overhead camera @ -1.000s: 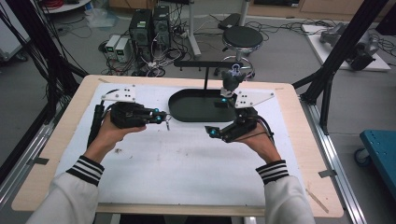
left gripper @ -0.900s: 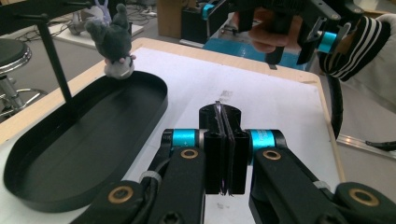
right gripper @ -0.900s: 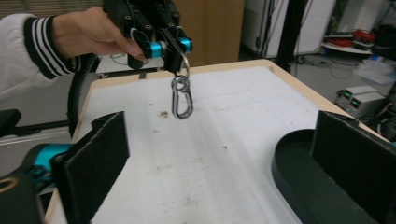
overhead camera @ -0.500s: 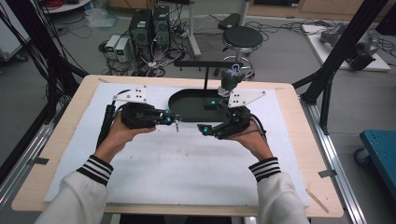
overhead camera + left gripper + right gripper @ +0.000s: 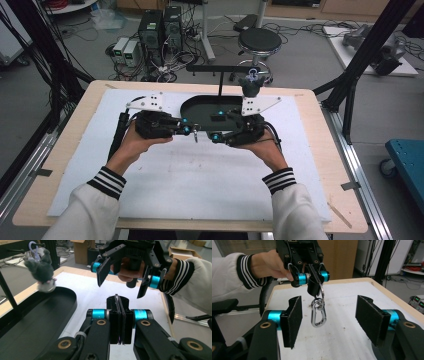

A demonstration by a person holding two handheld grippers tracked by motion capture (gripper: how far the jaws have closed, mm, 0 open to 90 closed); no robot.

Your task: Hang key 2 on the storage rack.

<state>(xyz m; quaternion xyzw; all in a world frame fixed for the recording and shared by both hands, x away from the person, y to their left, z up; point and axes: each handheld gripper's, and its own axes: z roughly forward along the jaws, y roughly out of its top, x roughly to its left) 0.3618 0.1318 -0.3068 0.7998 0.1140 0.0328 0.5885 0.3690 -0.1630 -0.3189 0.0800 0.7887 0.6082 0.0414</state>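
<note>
We see a light wooden surface (image 5: 320, 150) covered by a white foam sheet (image 5: 200, 185). A black oval tray (image 5: 205, 107) sits at the far centre, with a black stand (image 5: 220, 80) behind it holding a small grey plush toy (image 5: 250, 86) at its right end. The left gripper (image 5: 192, 131) and right gripper (image 5: 216, 136) face each other just above the sheet, at the tray's near edge. The left gripper's fingers (image 5: 115, 322) are pressed together on a thin metal ring, from which a silver carabiner clip (image 5: 318, 313) hangs. The right gripper's fingers (image 5: 292, 322) stand wide apart, empty, with the clip between them and touching neither.
</note>
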